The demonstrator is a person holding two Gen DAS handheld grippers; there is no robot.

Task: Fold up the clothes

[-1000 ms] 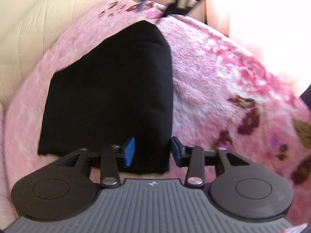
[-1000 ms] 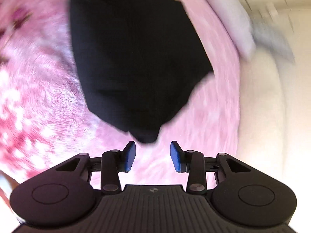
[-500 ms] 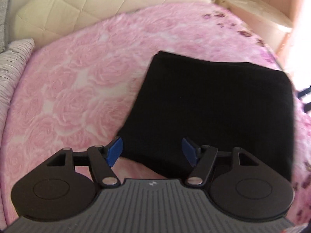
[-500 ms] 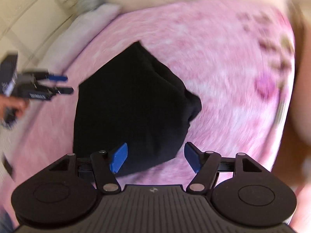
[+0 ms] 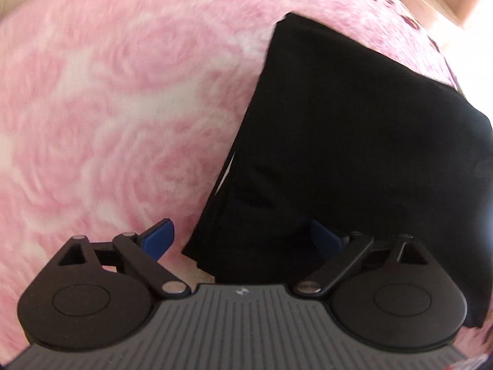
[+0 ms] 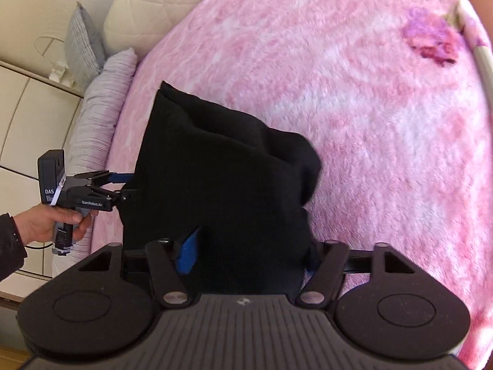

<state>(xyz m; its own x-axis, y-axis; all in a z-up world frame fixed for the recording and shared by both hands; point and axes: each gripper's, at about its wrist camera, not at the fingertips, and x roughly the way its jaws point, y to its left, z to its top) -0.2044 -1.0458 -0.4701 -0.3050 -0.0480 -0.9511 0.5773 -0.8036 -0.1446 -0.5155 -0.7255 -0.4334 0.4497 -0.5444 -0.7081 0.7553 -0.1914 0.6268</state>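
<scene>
The folded garment [image 6: 222,191] lies on the blanket [image 6: 369,123], pillows [image 6: 101,101] beyond its far left corner. Left gripper [image 6: 123,186] at its left edge, right gripper [image 6: 249,252] straddling its near edge.

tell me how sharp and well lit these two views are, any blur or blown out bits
Left wrist view: the pink blanket is smeared by motion blur, the black garment is a near-featureless dark mass, and the top right corner is overexposed. Right wrist view: sharper, with the left gripper and hand crisp, blanket pile readable, strong fisheye bending at the edges.
</scene>
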